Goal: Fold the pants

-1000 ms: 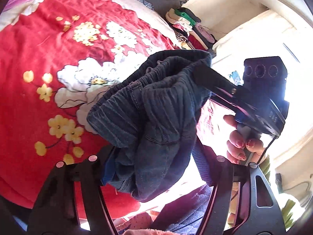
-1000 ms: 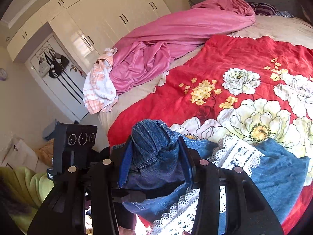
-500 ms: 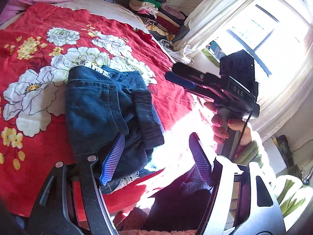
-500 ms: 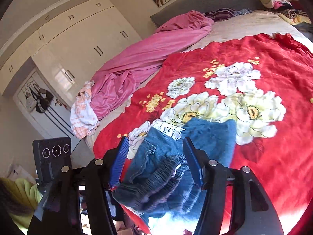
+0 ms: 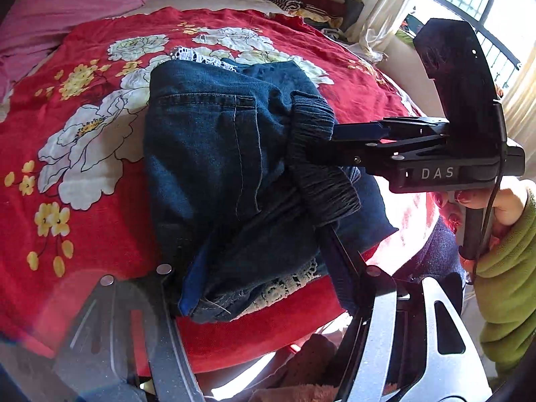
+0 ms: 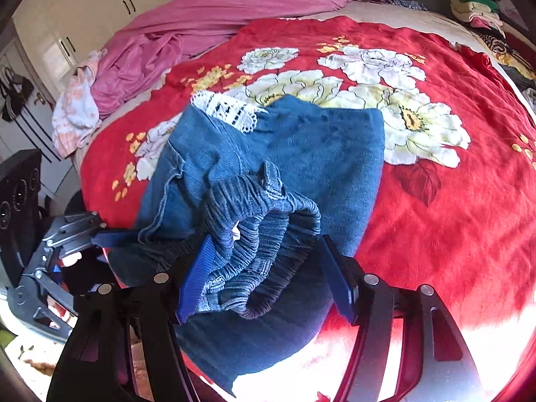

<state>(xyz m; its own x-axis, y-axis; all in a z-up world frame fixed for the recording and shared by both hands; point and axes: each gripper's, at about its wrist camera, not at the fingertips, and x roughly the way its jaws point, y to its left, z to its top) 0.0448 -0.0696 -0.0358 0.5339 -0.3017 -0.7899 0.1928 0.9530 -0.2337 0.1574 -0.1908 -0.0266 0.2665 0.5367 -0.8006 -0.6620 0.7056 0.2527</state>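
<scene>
1. Left gripper (image 5: 264, 278), bottom centre of the left wrist view: jaws spread wide around the near corner of the folded pants (image 5: 234, 167), blue pad on the left finger against the denim edge, right finger running up beside the gathered waistband (image 5: 318, 167); not pinched shut on the cloth.
2. Right gripper (image 6: 264, 278), bottom centre of the right wrist view: jaws likewise wide apart, the ribbed waistband bunched between them, left blue pad touching it, right pad standing off to the side with a gap.
3. In the left wrist view, right gripper seen from outside at centre right, fingertips reaching in against the waistband; hand (image 5: 485, 207) in a green sleeve on the handle at the right edge.
4. Pants lying as a folded dark-blue bundle in the middle of both views, white lace trim (image 6: 231, 109) poking out at the far edge.
5. Beneath, red floral blanket (image 6: 452, 201) covering the bed.
6. Upper left of both views, crumpled pink sheet (image 6: 201, 20); upper right, stacked folded clothes (image 6: 475, 6).
</scene>
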